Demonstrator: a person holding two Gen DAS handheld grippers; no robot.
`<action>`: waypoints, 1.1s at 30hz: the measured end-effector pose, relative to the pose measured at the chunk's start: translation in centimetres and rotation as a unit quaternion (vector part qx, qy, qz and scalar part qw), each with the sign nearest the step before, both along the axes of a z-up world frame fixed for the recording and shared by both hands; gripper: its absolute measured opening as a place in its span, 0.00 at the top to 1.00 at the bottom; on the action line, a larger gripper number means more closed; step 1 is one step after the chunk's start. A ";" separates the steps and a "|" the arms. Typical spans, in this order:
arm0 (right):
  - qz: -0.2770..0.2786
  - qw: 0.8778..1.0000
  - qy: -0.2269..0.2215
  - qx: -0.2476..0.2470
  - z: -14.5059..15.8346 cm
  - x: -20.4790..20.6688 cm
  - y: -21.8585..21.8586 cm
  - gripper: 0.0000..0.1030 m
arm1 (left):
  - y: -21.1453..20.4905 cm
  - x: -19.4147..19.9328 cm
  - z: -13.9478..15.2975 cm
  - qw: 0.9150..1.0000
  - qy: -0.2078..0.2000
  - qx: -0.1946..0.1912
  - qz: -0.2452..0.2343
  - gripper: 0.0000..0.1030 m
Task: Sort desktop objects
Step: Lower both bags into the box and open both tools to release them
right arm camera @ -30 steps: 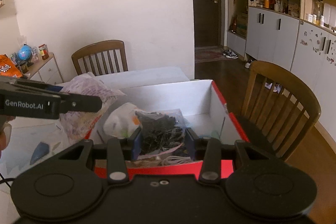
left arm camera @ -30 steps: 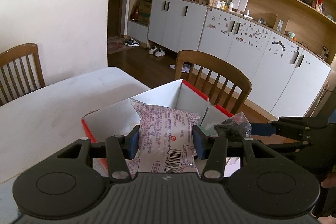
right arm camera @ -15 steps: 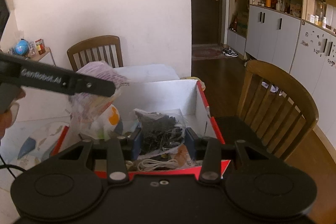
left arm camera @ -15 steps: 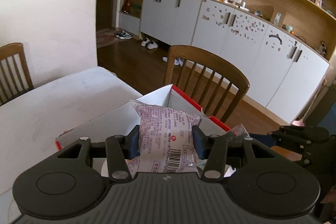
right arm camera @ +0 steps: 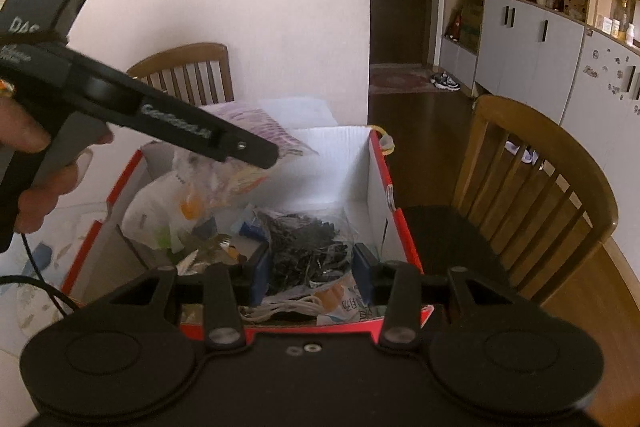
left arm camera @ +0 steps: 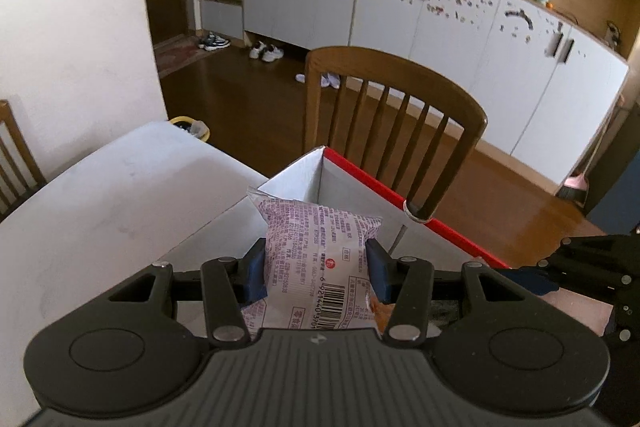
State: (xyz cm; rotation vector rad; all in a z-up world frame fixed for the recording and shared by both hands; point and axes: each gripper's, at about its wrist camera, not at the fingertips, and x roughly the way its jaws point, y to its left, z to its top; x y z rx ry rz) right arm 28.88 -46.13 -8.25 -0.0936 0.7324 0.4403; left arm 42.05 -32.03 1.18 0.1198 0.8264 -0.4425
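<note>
My left gripper (left arm camera: 316,269) is shut on a purple-printed white snack packet (left arm camera: 320,251) and holds it over the red box with white inner walls (left arm camera: 348,195). In the right wrist view the same gripper (right arm camera: 256,155) reaches in from the left above the box (right arm camera: 360,171), the packet (right arm camera: 256,123) sticking out beyond it. My right gripper (right arm camera: 310,261) is shut on a clear bag of small black pieces (right arm camera: 308,247), held low over the box's near right part. A white bag (right arm camera: 160,203), cables and other wrappers lie inside.
The box stands on a white table (left arm camera: 120,187). A wooden chair (right arm camera: 536,179) is close on the right of the box, another chair (right arm camera: 188,71) beyond the table. A person's hand (right arm camera: 36,163) grips the left tool. White cupboards (left arm camera: 440,15) line the far wall.
The left gripper with its packet has swung across and down over the box. The right gripper with its bag has come lower and closer into the box.
</note>
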 end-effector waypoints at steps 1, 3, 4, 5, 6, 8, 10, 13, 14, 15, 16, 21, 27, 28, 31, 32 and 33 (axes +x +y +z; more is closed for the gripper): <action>0.001 1.000 0.003 -0.002 -0.1 0.3 0.0 0.59 | -0.1 0.2 -0.1 1.000 -0.001 0.003 -0.004 0.51; 0.005 1.000 0.010 -0.003 -0.5 0.8 0.3 0.59 | -0.4 0.6 -0.5 1.000 -0.002 0.010 -0.017 0.51; 0.009 1.000 0.014 -0.005 -0.7 1.0 0.5 0.59 | -0.5 0.8 -0.6 1.000 -0.003 0.011 -0.021 0.51; 0.013 1.000 0.018 -0.008 -0.8 1.2 0.7 0.59 | -0.5 1.0 -0.7 1.000 -0.002 0.012 -0.024 0.51; 0.017 1.000 0.021 -0.011 -1.0 1.5 0.9 0.59 | -0.5 1.3 -0.9 1.000 -0.001 0.012 -0.024 0.51; 0.019 0.999 0.029 -0.010 -1.2 1.9 1.2 0.59 | -0.4 1.8 -1.2 1.000 0.003 0.013 -0.022 0.51; 0.020 0.999 0.043 -0.006 -1.7 2.3 1.5 0.59 | -0.4 2.3 -1.7 1.000 0.008 0.017 -0.023 0.51; 0.021 0.998 0.060 -0.009 -2.5 2.9 1.9 0.59 | -0.4 2.9 -2.6 0.999 0.017 0.028 -0.030 0.51; 0.023 0.998 0.064 -0.009 -2.7 3.0 2.0 0.59 | -0.5 3.1 -2.8 0.999 0.019 0.030 -0.034 0.51; 0.025 0.997 0.068 -0.011 -2.8 3.2 2.0 0.59 | -0.5 3.3 -3.1 0.999 0.022 0.031 -0.038 0.51; 0.026 0.997 0.070 -0.013 -3.0 3.4 2.1 0.59 | -0.5 3.5 -3.4 0.998 0.024 0.034 -0.040 0.51; 0.035 0.996 0.083 -0.020 -3.7 3.9 2.7 0.59 | -1.1 4.6 -4.4 0.997 0.037 0.034 -0.055 0.52; 0.041 0.994 0.095 -0.031 -4.5 4.3 3.1 0.59 | -1.7 5.8 -5.8 0.996 0.052 0.039 -0.059 0.52; 0.041 0.994 0.098 -0.033 -4.7 4.4 3.1 0.59 | -1.7 5.9 -6.0 0.996 0.054 0.040 -0.060 0.52; 0.039 0.993 0.105 -0.034 -5.0 5.0 3.0 0.59 | -1.7 6.0 -6.4 0.996 0.057 0.037 -0.058 0.52; 0.038 0.993 0.107 -0.033 -5.1 5.1 3.0 0.59 | -1.7 6.1 -6.5 0.996 0.058 0.037 -0.057 0.52; 0.037 0.993 0.110 -0.031 -5.3 5.3 3.1 0.59 | -1.6 6.1 -6.6 0.996 0.059 0.036 -0.055 0.52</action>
